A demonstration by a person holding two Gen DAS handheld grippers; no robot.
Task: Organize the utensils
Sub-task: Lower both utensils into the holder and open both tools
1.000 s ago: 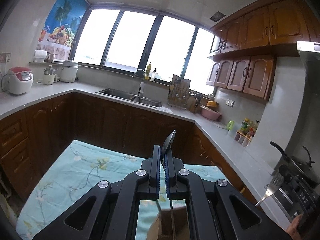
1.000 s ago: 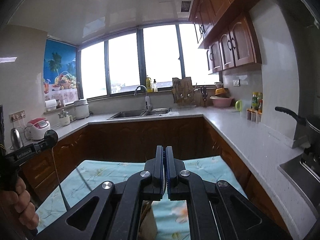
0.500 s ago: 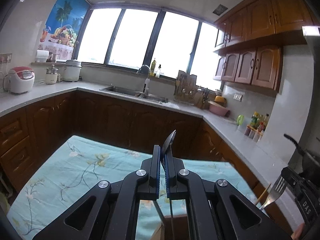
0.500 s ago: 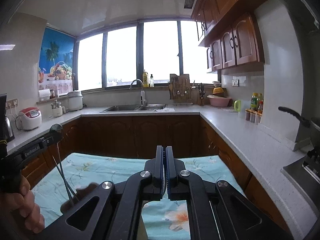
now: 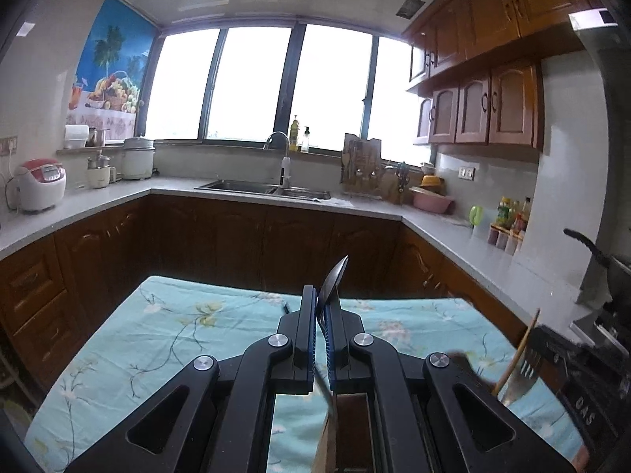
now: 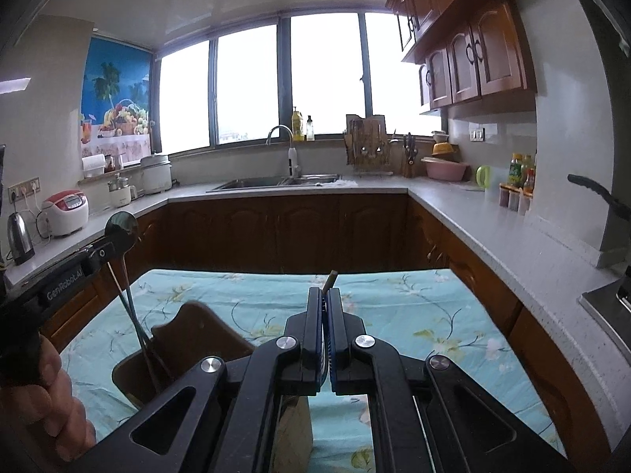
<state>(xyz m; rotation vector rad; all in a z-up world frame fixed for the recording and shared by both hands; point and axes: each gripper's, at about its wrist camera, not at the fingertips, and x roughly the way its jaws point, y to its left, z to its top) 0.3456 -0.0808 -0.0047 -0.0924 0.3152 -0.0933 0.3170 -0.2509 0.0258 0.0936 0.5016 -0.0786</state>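
Left gripper (image 5: 322,339) clamped on spoon (image 5: 333,280), bowl upward at 12 o'clock, handle aimed down into holder (image 6: 185,339). Right gripper (image 6: 325,339) pinches fork (image 5: 524,370) with chopstick (image 5: 518,349), tines up, probably next for the holder.

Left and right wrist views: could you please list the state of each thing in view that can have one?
left gripper: shut on the spoon.
spoon: bowl up, handle end down inside the utensil holder.
right gripper: shut on the fork.
fork: tines up, held off the table.
utensil holder: upright on the tablecloth, top open.
upper cabinets: doors shut.
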